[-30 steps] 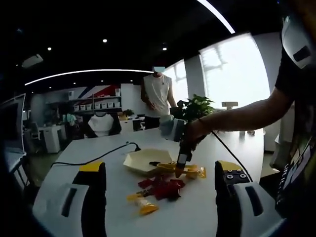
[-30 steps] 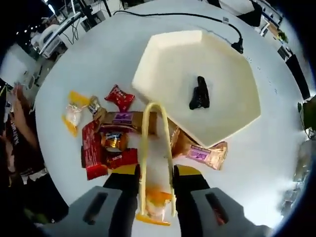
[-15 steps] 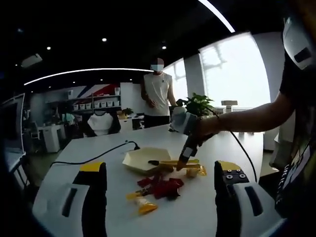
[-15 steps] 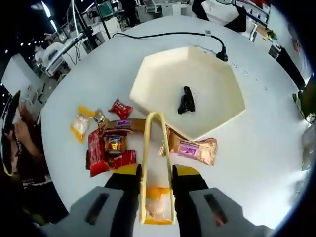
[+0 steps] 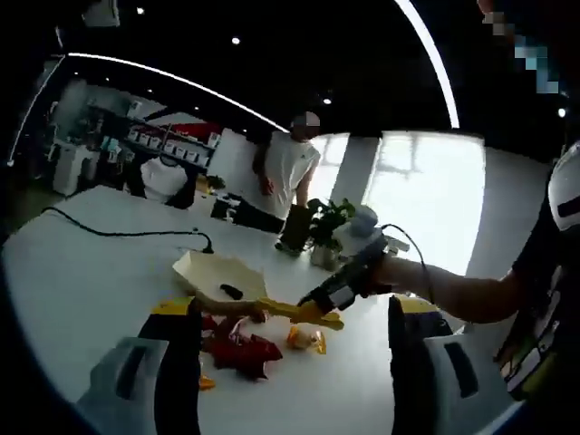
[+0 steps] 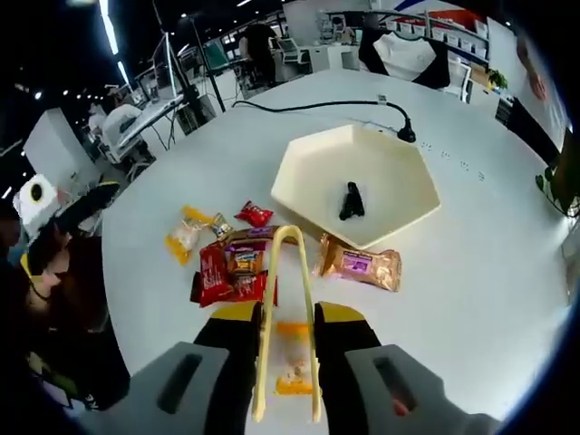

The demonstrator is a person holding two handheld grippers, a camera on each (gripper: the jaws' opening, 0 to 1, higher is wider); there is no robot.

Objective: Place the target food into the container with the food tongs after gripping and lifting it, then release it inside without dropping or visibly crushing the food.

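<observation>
Since a second ago the right tool has risen off the bench, so the snack pile sits smaller and higher in the right gripper view. Its jaws are clamped on the yellow tongs, whose arms run up the middle of the frame to a rounded tip near the wrappers. An orange-wrapped snack lies on the bench between the tong arms at lower centre; whether the tongs touch it I cannot tell. The cream hexagonal tray at upper centre holds one small dark piece. A tan packet lies just below the tray's rim, red and brown wrappers to its left. In the left gripper view the left tool stands with jaws wide apart, nothing between them.
</observation>
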